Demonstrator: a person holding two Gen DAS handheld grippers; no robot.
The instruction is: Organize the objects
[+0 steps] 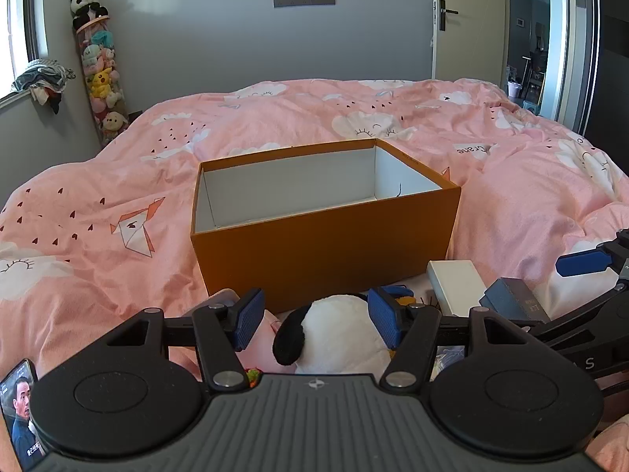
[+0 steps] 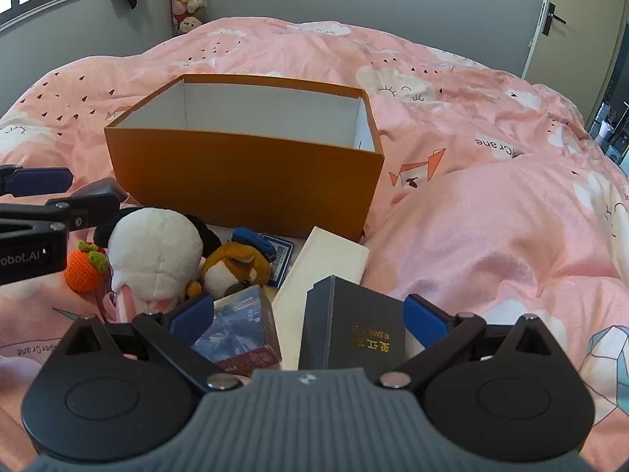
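Note:
An open orange box (image 1: 326, 244) with a white inside stands on the pink bed; it also shows in the right wrist view (image 2: 251, 181). My left gripper (image 1: 314, 318) is open, its blue pads either side of a white and black panda plush (image 1: 334, 334), not closed on it. My right gripper (image 2: 308, 316) is open over a dark grey box (image 2: 354, 326) with gold lettering and a blue printed box (image 2: 240, 326). The panda plush (image 2: 153, 251), an orange knitted fruit (image 2: 82, 267), a brown plush (image 2: 236, 267), a white flat box (image 2: 330, 263) and a blue card (image 2: 279, 251) lie before the orange box.
The pink patterned duvet (image 1: 118, 204) covers the bed, with a raised fold at right (image 2: 491, 220). A phone (image 1: 17, 413) with a lit screen sits at the lower left. A tall tube of plush toys (image 1: 100, 67) stands in the far corner. A door (image 1: 468, 19) is at the back right.

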